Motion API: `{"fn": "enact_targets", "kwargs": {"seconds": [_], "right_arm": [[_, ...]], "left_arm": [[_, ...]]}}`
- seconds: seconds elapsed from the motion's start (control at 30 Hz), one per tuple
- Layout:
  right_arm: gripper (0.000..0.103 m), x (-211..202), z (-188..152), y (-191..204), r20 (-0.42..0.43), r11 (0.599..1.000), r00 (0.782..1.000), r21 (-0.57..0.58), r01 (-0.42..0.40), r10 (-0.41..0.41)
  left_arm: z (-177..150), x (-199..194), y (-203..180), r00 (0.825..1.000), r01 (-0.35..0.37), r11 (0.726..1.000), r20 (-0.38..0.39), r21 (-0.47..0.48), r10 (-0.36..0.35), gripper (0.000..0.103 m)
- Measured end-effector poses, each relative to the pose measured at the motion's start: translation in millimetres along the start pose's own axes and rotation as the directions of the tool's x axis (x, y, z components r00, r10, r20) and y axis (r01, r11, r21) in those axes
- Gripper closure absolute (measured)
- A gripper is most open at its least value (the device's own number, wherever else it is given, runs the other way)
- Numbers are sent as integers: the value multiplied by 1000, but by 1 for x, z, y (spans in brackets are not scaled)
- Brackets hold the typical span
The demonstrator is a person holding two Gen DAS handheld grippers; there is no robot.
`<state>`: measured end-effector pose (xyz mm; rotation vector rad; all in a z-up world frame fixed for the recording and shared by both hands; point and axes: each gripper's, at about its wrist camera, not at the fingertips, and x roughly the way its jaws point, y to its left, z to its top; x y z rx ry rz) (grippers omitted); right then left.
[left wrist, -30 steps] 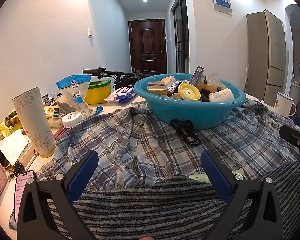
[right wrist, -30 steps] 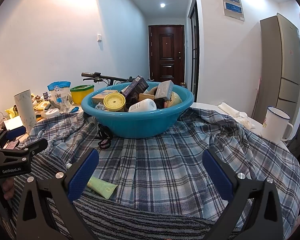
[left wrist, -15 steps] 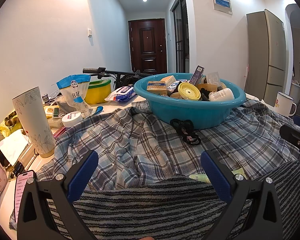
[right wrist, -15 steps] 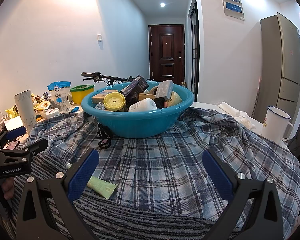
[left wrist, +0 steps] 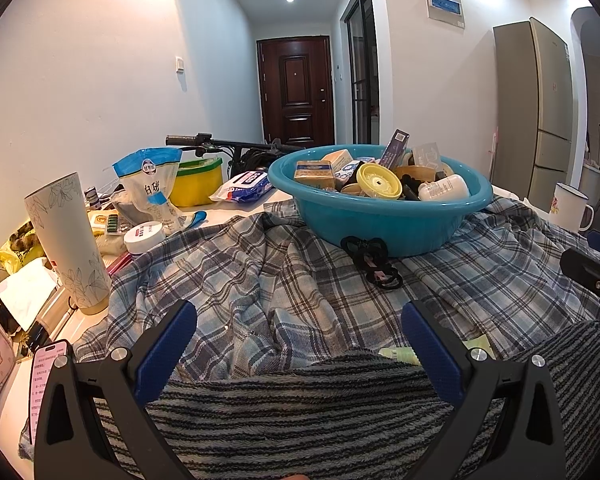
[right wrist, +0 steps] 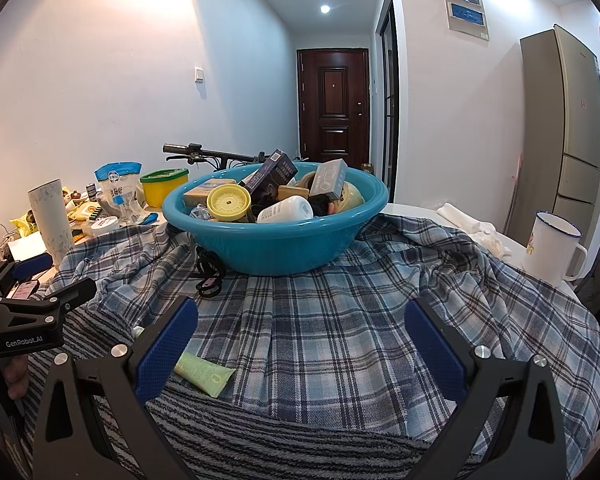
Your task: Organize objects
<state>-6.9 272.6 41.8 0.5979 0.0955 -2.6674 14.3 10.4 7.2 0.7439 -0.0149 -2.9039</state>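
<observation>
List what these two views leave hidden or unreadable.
- Green tube: its cap end sits behind the right gripper's jaw; in the left view the striped towel covers most of it.
- Blue basin: lower contents are buried under the top items in both views.
- Phone screen: text too small, left view.
- Table under the plaid shirt: covered.

A teal basin [right wrist: 276, 246] heaped with boxes and bottles is sitting mid-table on the plaid shirt [right wrist: 340, 320], blocking the way straight ahead. Black hair ties [left wrist: 374, 262] are lying against its near side, and a pale green tube [right wrist: 204, 374] is resting at the edge of the striped towel [left wrist: 300, 408]. Bare plaid is lying open right of the basin, up to the white mug [right wrist: 554, 248]. A tall tumbler [left wrist: 70, 244], sugar bag [left wrist: 152, 188] and small clutter are crowding the left edge.
</observation>
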Motion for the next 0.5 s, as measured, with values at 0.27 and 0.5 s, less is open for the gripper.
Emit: {"fn": "enact_targets", "kwargs": {"seconds": [0.27, 0.5], "right_arm": [[0, 0, 0, 0, 0, 1000, 1000, 0, 0, 0], [0, 0, 0, 0, -1, 1000, 1000, 0, 0, 0]], "left_arm": [[-2, -1, 2, 1000, 0, 1000, -2, 0, 0, 0], [-1, 0, 1, 1000, 0, 1000, -3, -1, 0, 0]]}}
